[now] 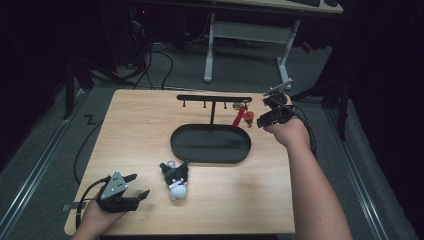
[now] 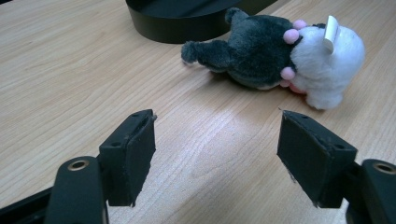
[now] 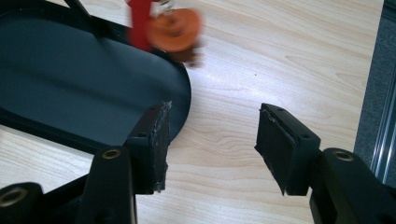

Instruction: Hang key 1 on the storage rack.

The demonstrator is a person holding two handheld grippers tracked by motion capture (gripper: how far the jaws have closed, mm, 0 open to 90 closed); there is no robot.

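my left gripper (image 1: 134, 186) wide, empty, near plush toy (image 1: 175, 180) | my right gripper (image 1: 263, 112) wide, empty, beside red keychain (image 1: 241, 115)

No lettering, label, brand or number can be read anywhere here: not on the pale wooden table (image 1: 150, 130), the black oval metal tray (image 1: 210, 150), or the grey-and-white plush toy (image 2: 280, 56).

Light wooden table (image 1: 135, 130) with a black oval tray stand (image 1: 210, 144) and plush toy (image 1: 175, 179).
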